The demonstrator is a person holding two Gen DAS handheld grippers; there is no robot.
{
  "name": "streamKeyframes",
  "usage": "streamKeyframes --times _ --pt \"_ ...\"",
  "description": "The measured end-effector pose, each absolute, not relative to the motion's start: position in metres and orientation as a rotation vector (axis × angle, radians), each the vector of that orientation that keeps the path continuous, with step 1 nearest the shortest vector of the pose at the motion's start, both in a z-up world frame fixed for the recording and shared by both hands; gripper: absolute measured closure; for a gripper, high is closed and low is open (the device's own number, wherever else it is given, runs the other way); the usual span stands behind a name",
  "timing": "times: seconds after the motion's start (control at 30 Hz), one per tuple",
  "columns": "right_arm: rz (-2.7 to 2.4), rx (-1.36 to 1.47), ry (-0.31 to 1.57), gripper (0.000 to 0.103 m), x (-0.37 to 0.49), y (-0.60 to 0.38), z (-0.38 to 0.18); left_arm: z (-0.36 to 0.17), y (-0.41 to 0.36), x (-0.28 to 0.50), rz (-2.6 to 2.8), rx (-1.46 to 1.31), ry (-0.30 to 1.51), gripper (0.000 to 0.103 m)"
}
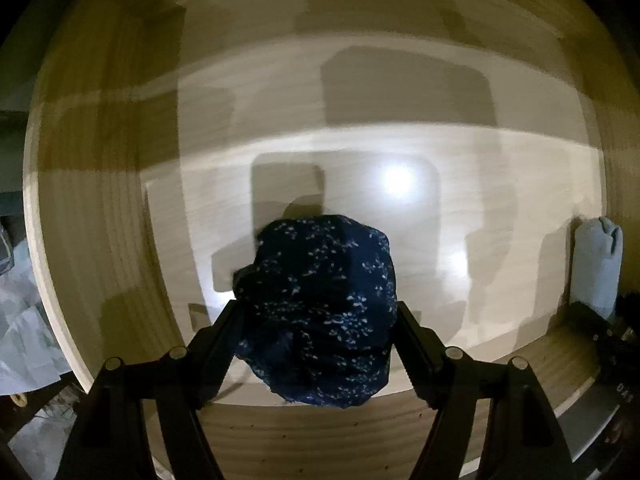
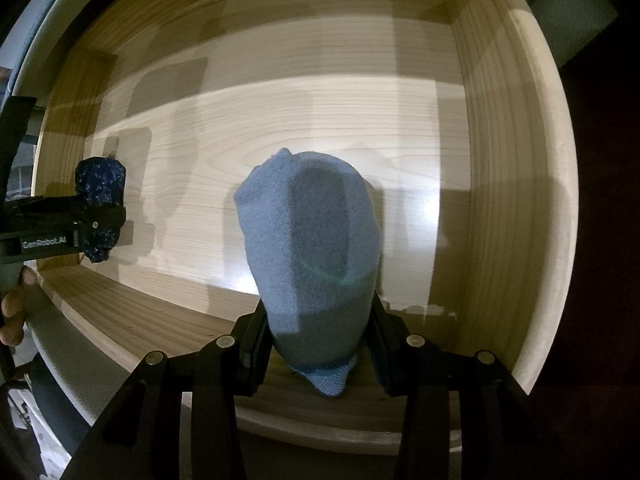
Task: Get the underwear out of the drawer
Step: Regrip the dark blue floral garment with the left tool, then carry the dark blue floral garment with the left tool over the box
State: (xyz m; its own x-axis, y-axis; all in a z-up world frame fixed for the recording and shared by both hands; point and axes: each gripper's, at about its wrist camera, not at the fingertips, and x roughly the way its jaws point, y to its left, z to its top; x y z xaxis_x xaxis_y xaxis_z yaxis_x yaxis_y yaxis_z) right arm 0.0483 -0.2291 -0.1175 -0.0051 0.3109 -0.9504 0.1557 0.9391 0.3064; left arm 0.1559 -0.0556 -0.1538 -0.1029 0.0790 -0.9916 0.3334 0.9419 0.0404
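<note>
My left gripper (image 1: 316, 320) is shut on a dark blue speckled rolled underwear (image 1: 320, 304) and holds it above the bare floor of the wooden drawer (image 1: 360, 184). My right gripper (image 2: 318, 328) is shut on a light blue rolled underwear (image 2: 312, 248), also held above the drawer floor (image 2: 320, 120). In the right wrist view the left gripper (image 2: 96, 220) with the dark blue roll (image 2: 100, 188) shows at the far left. In the left wrist view the light blue roll (image 1: 596, 260) shows at the far right.
The drawer has pale wood walls on all sides (image 2: 512, 160). Its front rim (image 1: 320, 432) runs just below my fingers. Crumpled pale fabric (image 1: 24, 320) lies outside the drawer to the left. A hand (image 2: 14, 308) holds the left gripper.
</note>
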Motion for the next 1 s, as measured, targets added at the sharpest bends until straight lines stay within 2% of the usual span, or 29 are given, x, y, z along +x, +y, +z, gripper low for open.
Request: streamKeyframes --times 0.03,0.07,0.1,0.2,0.47,0.6,1.0 --pt "0.127 0.372 1.582 0.063 0.049 -0.228 -0.117 -0.151 -0.055 0.155 -0.219 0.313 1.656 0.038" --pt "0.127 0.372 1.582 0.063 0.049 -0.229 -0.118 -0.149 -0.049 0.152 -0.222 0.312 1.646 0.053" --pt "0.127 0.371 1.582 0.063 0.049 -0.229 -0.118 -0.147 -0.049 0.152 -0.22 0.307 1.641 0.061" --pt "0.126 0.373 1.582 0.063 0.049 -0.229 -0.117 -0.147 -0.049 0.15 -0.217 0.301 1.64 0.067" --pt "0.125 0.375 1.582 0.064 0.048 -0.23 -0.117 -0.121 -0.053 0.13 -0.268 0.306 1.546 0.07" --pt "0.125 0.374 1.582 0.064 0.048 -0.23 -0.117 -0.088 -0.058 0.113 -0.302 0.328 1.408 0.07" --pt "0.121 0.362 1.591 0.064 0.053 -0.231 -0.119 0.077 -0.051 0.087 -0.44 0.271 0.956 0.07"
